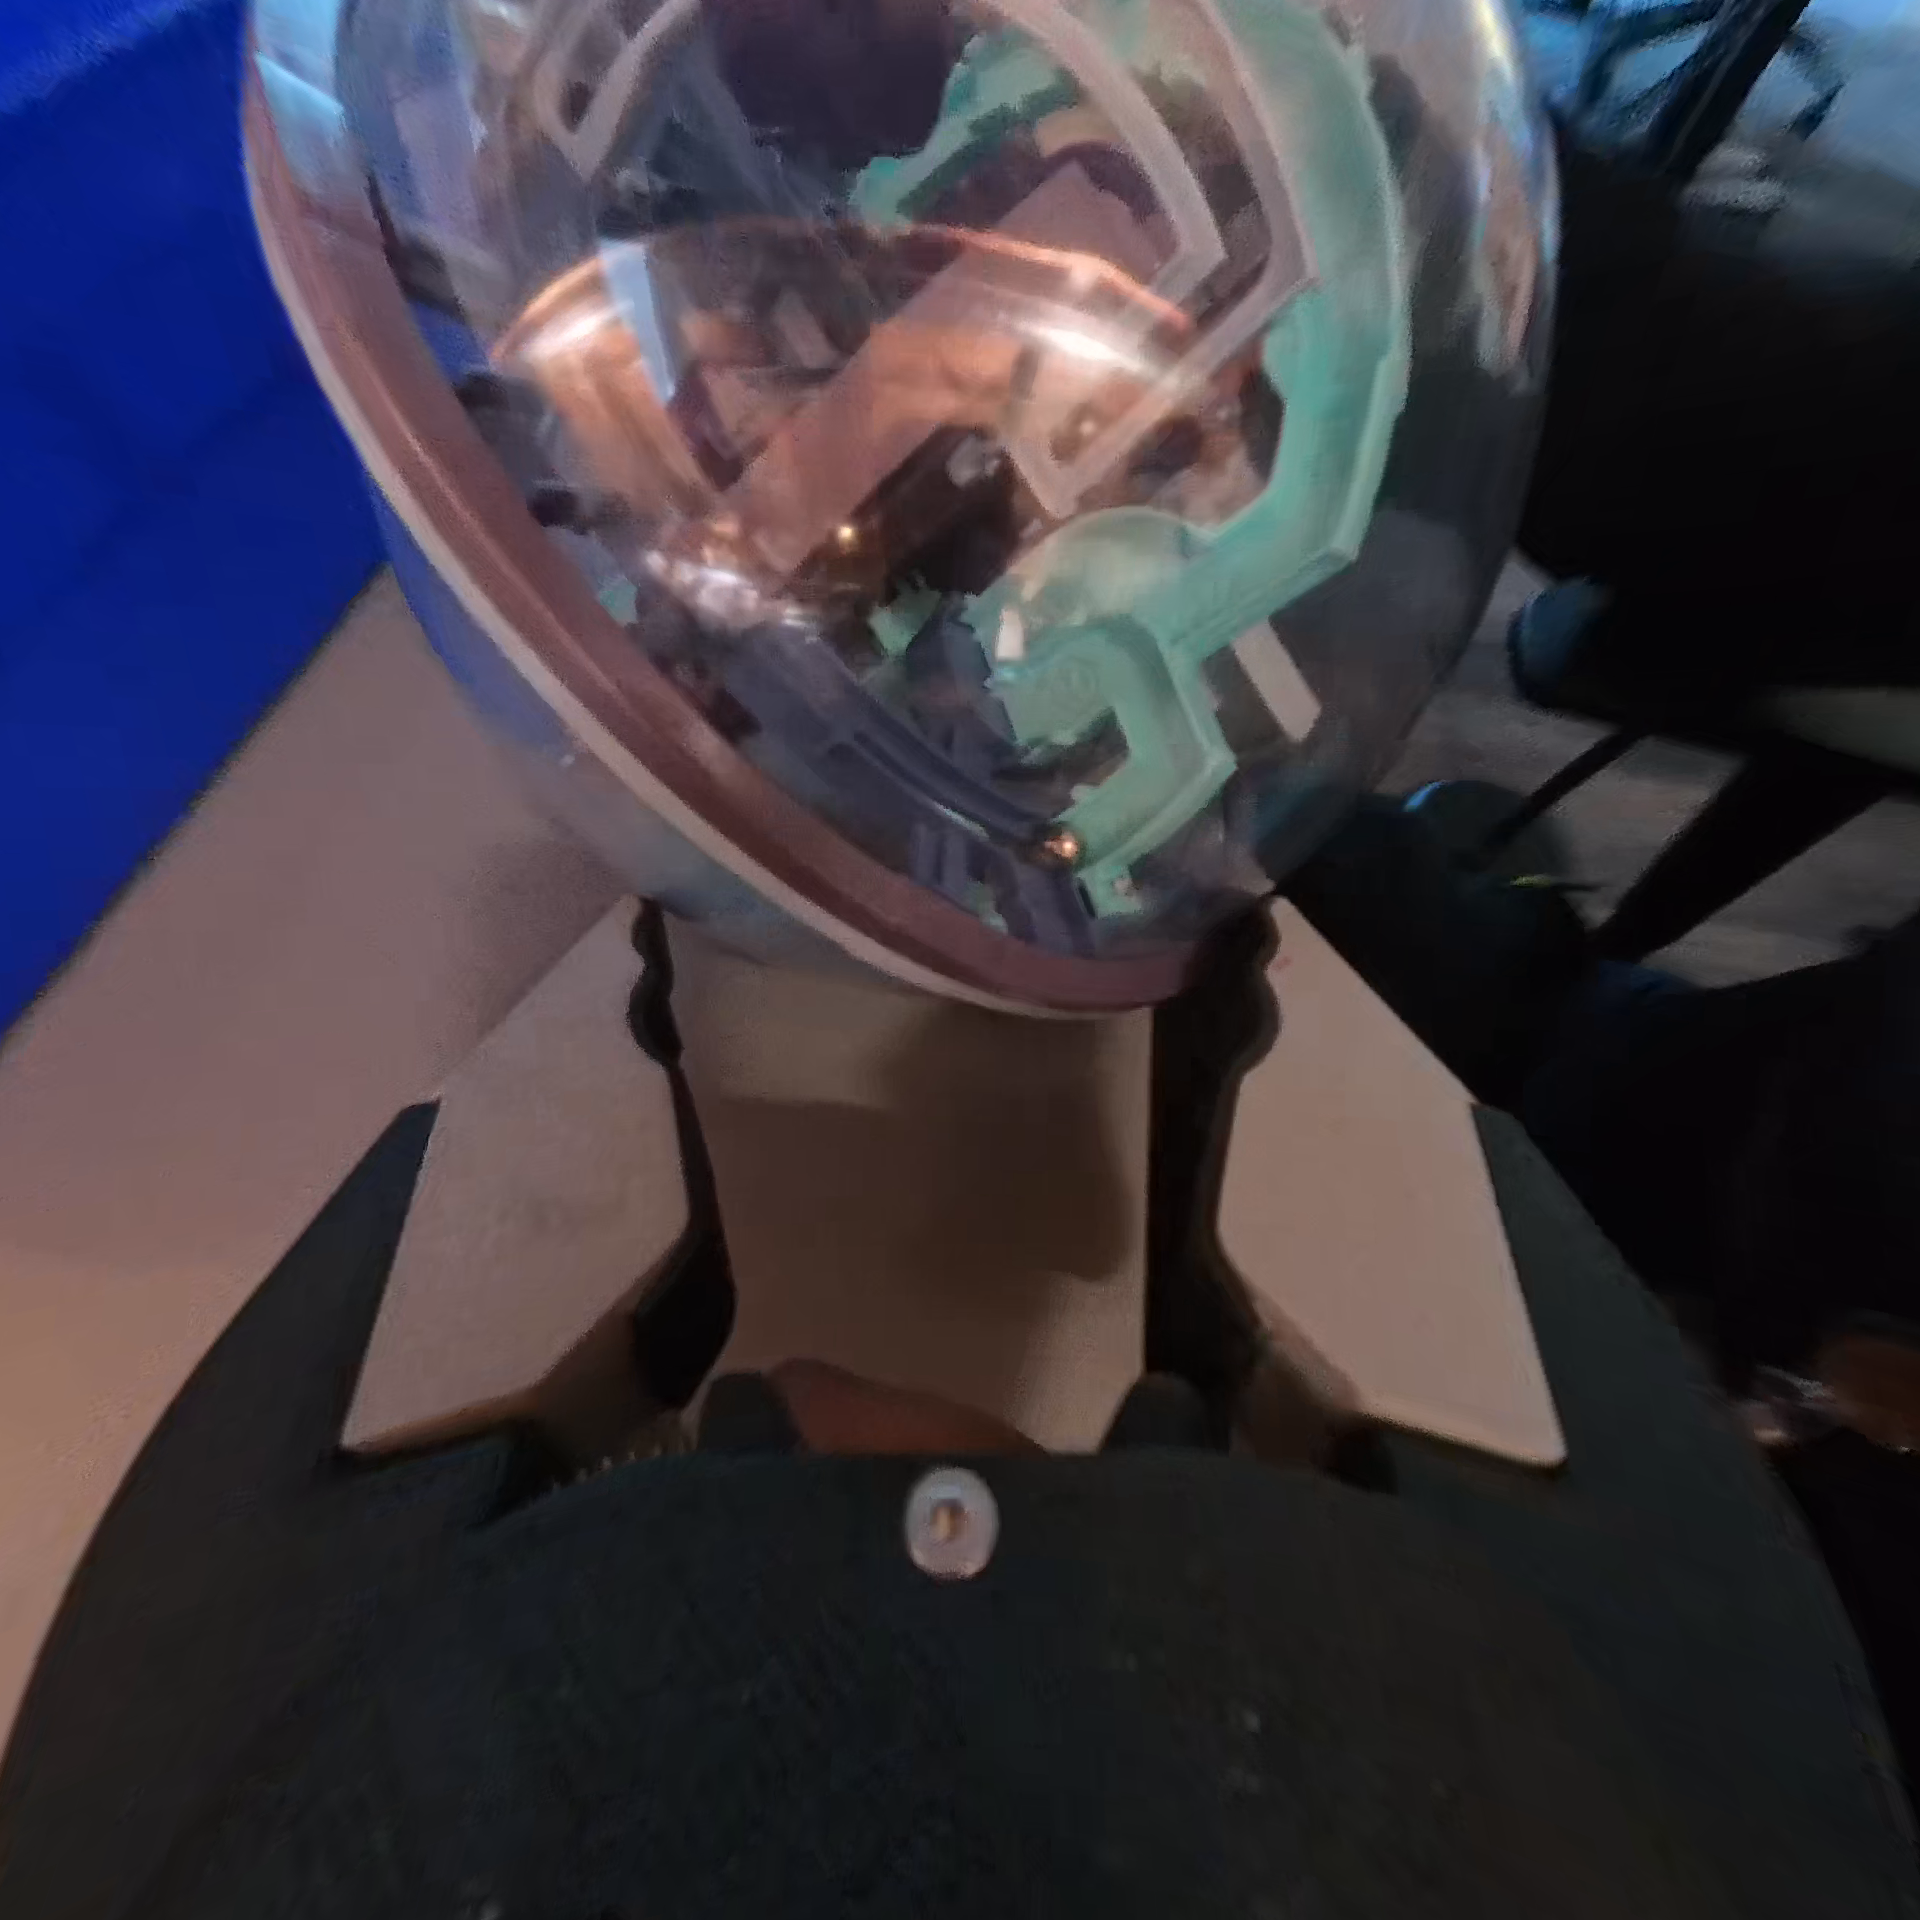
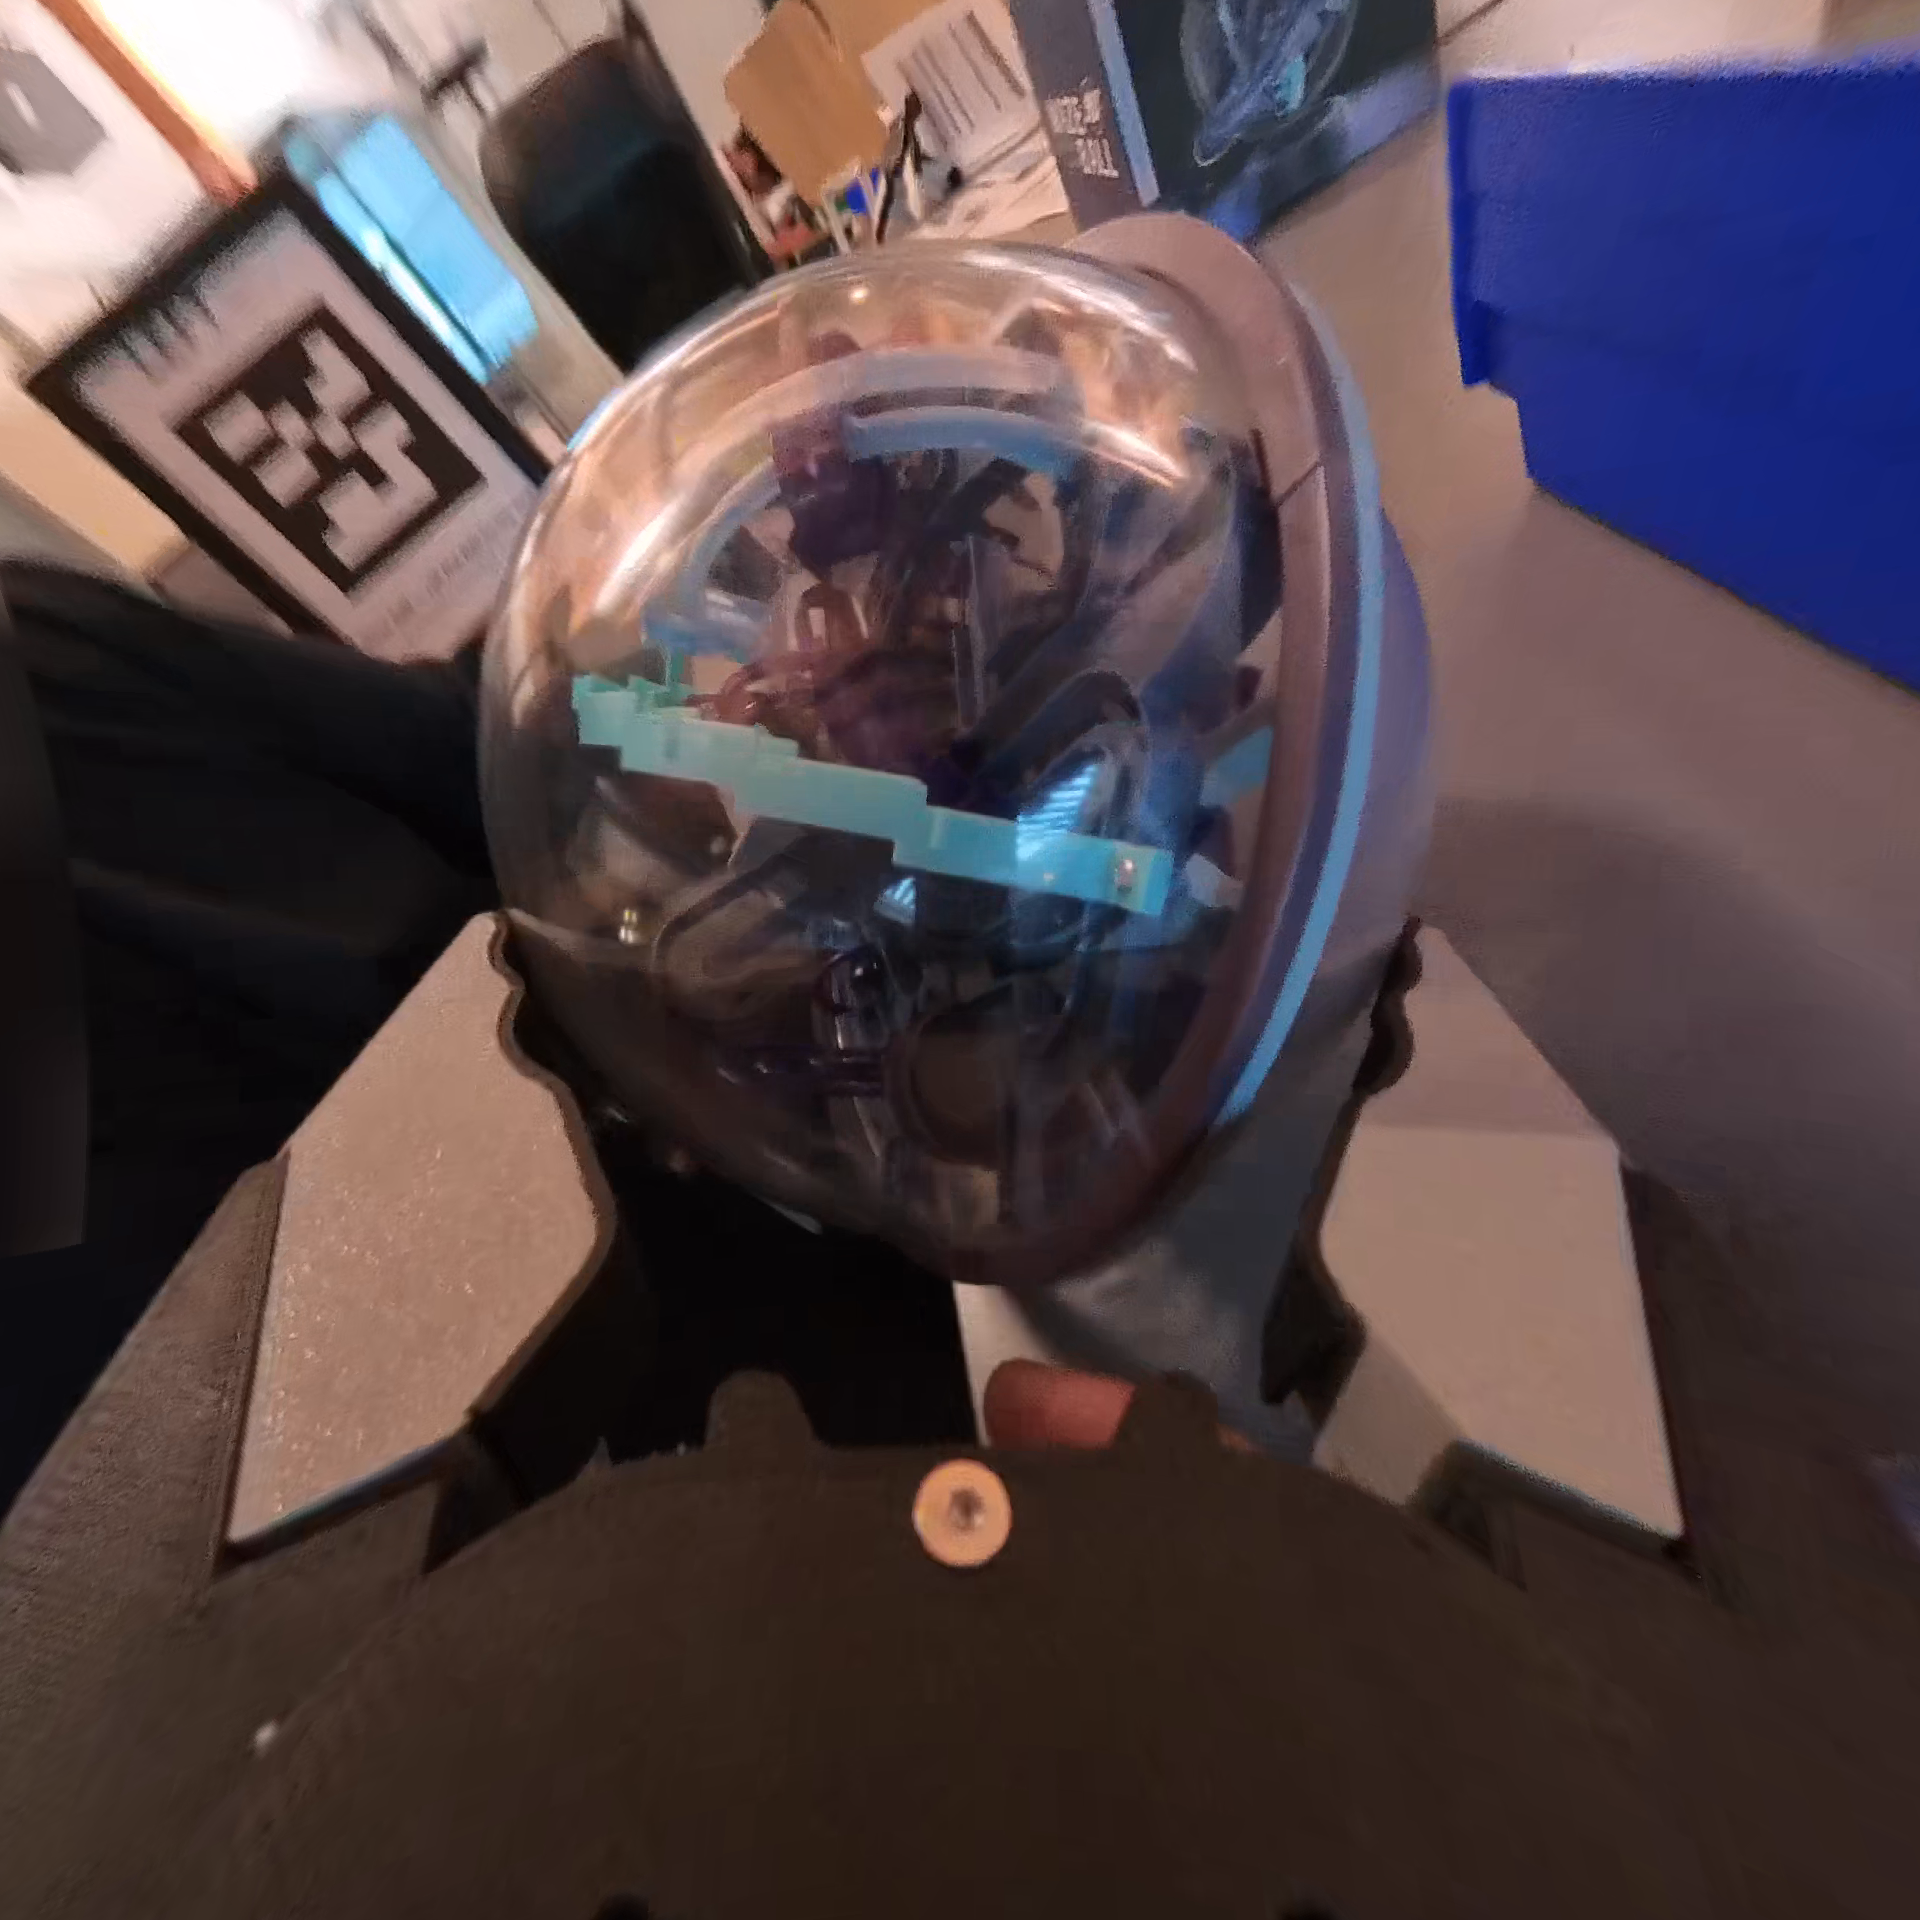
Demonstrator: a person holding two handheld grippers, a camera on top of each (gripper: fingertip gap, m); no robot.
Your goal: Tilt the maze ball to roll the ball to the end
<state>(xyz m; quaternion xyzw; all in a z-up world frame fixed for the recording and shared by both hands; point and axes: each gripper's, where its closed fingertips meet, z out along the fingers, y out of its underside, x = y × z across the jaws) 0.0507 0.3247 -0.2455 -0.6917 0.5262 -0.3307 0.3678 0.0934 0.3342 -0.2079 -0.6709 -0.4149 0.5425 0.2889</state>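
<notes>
Maze ball [image 1: 894, 499] held aloft between both grippers

Left gripper [image 1: 951, 935] and right gripper [image 2: 956, 997] each clamp its lower shell, tilting the seam so the ball [image 1: 1060, 847] rolls along the teal track [image 1: 1340, 488]

A: How are the two views lit?

B: Warm indoor light is seen on the table [image 1: 260, 1091] in the left wrist view, while the right side is left very dark. The right wrist view is brighter, with an overexposed patch at the top left.

A: Is glare present?

B: Pinkish reflections are spread across the sphere [image 1: 894, 468], and pale streaks are seen on its dome [image 2: 935, 727] in the right view.

A: And sharpness?

B: Motion blur is found throughout; the marker board [image 2: 301, 457] and the blue bin [image 2: 1683, 343] are smeared. Straight lines are bent near the edges by the wide lens. A soft shadow is cast under the sphere.
</notes>
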